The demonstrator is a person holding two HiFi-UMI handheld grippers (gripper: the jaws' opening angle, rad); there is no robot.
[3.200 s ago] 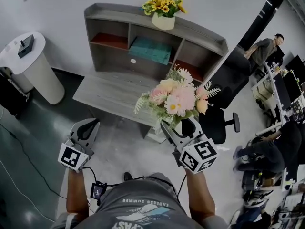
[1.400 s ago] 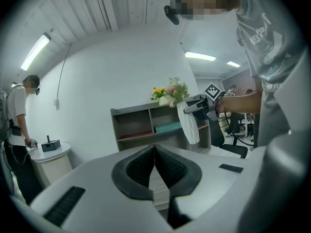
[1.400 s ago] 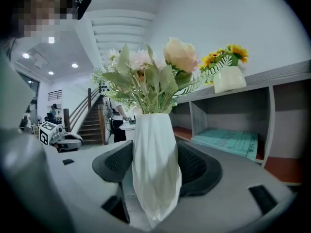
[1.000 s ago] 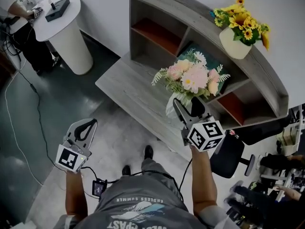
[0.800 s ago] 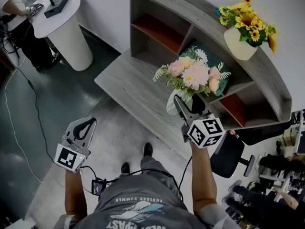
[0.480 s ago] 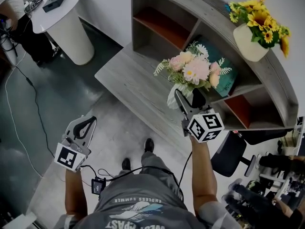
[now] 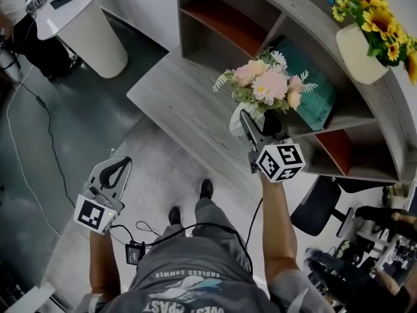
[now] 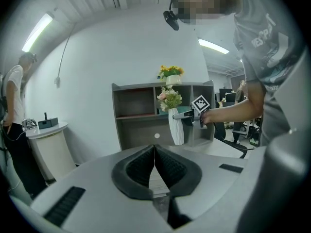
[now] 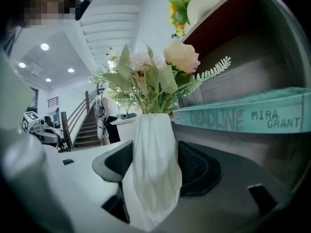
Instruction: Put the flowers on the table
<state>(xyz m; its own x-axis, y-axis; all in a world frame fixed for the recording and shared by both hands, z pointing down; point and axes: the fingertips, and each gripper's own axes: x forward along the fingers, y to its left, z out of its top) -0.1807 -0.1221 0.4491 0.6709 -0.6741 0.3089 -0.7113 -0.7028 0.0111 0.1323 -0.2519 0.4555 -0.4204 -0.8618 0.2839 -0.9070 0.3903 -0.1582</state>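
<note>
The flowers (image 7: pixel 267 87) are a pink and cream bouquet in a white faceted vase (image 7: pixel 237 119). My right gripper (image 7: pixel 250 124) is shut on the vase body and holds it upright over the back of the grey table (image 7: pixel 171 103), close to the shelf. The right gripper view shows the vase (image 9: pixel 153 171) pinched between both black pads, with the blooms (image 9: pixel 154 72) above. From the left gripper view the vase (image 8: pixel 176 126) stands low over the table; I cannot tell if its base touches. My left gripper (image 7: pixel 115 174) hangs over the floor at the left, shut and empty.
A grey shelf unit (image 7: pixel 306 5) rises behind the table, with yellow sunflowers in a white pot (image 7: pixel 366 26) on top and a teal book (image 7: pixel 320 102) in a compartment. A white round stand (image 7: pixel 83 26) is at the left and an office chair (image 7: pixel 318 208) at the right. Cables lie on the floor.
My right gripper has sunk with the vase and carried it further over the table toward the shelf. The left gripper has dropped a little and stayed shut.
</note>
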